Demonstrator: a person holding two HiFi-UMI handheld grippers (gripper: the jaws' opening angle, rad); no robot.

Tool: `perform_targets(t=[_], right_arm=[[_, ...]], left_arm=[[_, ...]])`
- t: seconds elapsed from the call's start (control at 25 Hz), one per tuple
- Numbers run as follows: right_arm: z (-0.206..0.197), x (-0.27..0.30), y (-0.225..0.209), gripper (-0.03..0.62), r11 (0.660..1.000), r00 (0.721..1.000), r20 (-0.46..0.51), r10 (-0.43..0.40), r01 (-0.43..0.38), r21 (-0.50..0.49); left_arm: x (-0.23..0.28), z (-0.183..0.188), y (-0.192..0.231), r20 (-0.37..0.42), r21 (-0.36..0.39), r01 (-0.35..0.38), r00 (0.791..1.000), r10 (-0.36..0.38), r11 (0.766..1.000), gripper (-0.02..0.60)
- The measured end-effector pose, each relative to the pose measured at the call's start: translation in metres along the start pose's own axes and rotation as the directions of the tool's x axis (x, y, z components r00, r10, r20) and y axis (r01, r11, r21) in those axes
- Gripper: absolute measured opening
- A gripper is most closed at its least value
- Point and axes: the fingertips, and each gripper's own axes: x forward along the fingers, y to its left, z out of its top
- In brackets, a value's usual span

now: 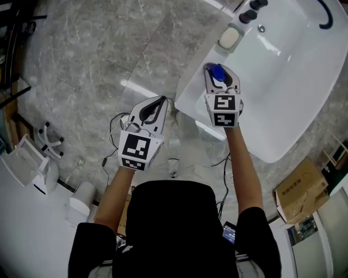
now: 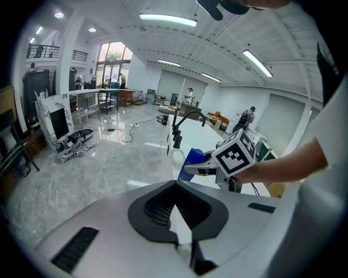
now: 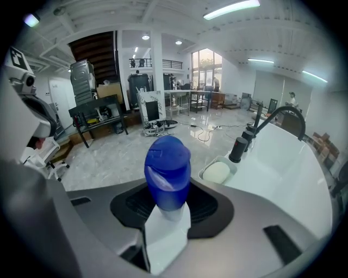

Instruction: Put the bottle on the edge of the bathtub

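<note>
A blue bottle with a rounded blue cap sits between the jaws of my right gripper, which is shut on it. The bottle hangs above the near rim of the white bathtub, a little short of a soap dish. In the right gripper view the right gripper points along the tub. My left gripper hovers over the marble floor left of the tub, shut and empty. The left gripper looks toward the bottle.
Black knobs and a black curved faucet stand at the tub's far end. A cardboard box lies right of the tub. White equipment and cables sit on the floor at left.
</note>
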Motion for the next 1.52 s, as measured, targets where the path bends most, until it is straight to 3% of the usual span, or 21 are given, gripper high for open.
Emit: perform_targets(t=[0.8,1.52], right_arm=[[-0.007,-0.02,0.002,0.164,0.999,0.999,-0.026,-0.034,0.034,0.012],[0.011,-0.117,0.012,0.145,0.994,0.995,0.004,-0.104,0.103,0.043]], left_arm=[[-0.01,-0.003,-0.007,-0.007,0.041,0.021,1.0,-0.021,0.999,0.009],[-0.053,0.046,-0.045,0.076,0.133,0.069,0.994,-0.08,0.989,0.009]])
